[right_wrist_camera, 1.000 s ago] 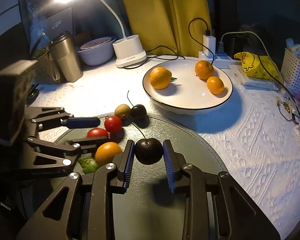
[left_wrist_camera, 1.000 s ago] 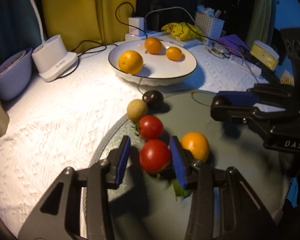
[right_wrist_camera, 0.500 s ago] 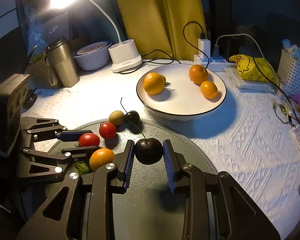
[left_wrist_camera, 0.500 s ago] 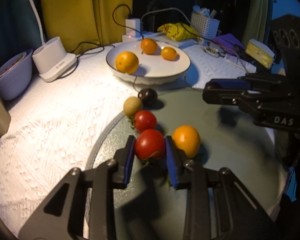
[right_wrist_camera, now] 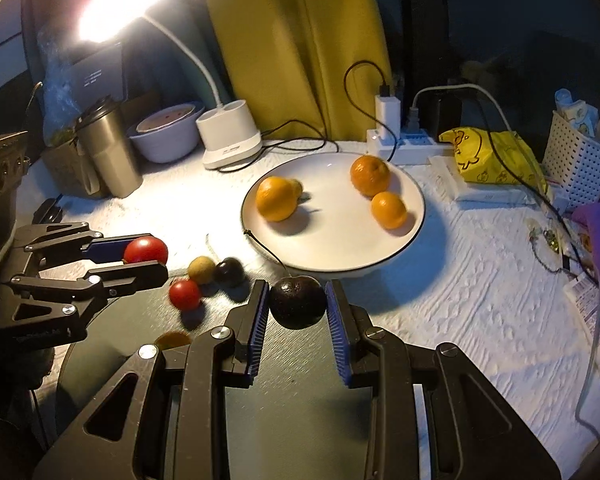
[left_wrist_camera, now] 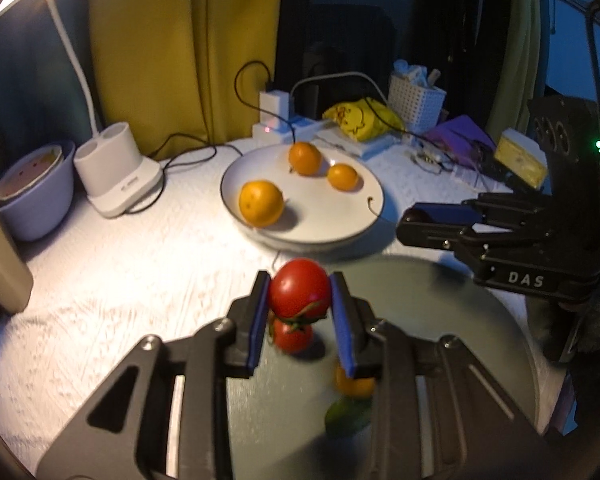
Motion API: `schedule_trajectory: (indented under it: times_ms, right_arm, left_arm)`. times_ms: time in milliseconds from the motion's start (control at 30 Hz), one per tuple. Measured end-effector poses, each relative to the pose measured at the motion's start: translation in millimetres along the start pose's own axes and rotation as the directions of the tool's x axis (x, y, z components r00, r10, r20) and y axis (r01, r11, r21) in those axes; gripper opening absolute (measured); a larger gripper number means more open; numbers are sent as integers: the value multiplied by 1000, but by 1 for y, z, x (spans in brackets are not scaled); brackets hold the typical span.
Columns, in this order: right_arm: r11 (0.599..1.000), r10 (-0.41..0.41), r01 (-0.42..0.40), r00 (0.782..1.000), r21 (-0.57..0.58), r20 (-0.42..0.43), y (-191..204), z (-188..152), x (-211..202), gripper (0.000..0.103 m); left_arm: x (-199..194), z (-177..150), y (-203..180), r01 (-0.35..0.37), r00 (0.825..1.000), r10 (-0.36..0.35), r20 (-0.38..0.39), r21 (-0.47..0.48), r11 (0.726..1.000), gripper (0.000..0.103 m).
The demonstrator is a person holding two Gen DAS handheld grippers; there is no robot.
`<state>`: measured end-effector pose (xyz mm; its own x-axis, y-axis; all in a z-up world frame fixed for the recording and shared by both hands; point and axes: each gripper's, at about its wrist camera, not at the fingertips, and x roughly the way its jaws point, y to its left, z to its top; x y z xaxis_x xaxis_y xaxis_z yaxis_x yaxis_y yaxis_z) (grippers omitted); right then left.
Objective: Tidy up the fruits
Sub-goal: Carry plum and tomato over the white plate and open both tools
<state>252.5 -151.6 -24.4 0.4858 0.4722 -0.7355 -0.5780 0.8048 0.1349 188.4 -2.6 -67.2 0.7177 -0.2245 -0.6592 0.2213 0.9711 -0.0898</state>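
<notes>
Holding now: the left claw (left_wrist_camera: pixel 300 304) is closed on a red tomato (left_wrist_camera: pixel 299 293), clear above the dark round mat (left_wrist_camera: pixel 440 360); the right claw (right_wrist_camera: pixel 297 312) is closed on a dark plum (right_wrist_camera: pixel 297 306) with a long thin stem.
Look of the fruit: the tomato is glossy and round, green calyx turned down; the plum is almost black and matt.
Step in hand: I judge both fruits are being carried to the white plate (right_wrist_camera: pixel 416 216).
How to do well: keep both grips gentle, as soft skins can bruise; bring the claws in one after another so they do not collide; lower into a free part of the plate.
Left on mat: a second tomato (right_wrist_camera: pixel 185 294), a yellow-green fruit (right_wrist_camera: pixel 201 270), another dark fruit (right_wrist_camera: pixel 229 272).
Farther, on plate: three oranges (right_wrist_camera: pixel 276 199).
Behind: a lamp base (right_wrist_camera: pixel 230 140) on the worktop (right_wrist_camera: pixel 480 280).
</notes>
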Motion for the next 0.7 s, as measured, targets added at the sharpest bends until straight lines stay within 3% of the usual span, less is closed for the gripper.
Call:
schedule_trajectory:
  times_ms: [233, 700]
  right_arm:
    - [1000, -16, 15, 1000, 11, 20, -18, 15, 10, 31]
    - [1000, -21, 20, 1000, 23, 22, -38, 35, 46, 31]
  left_arm:
    - [14, 19, 2, 9, 1000, -9, 18, -8, 1000, 31]
    - [66, 40, 7, 50, 998, -51, -30, -52, 997, 31]
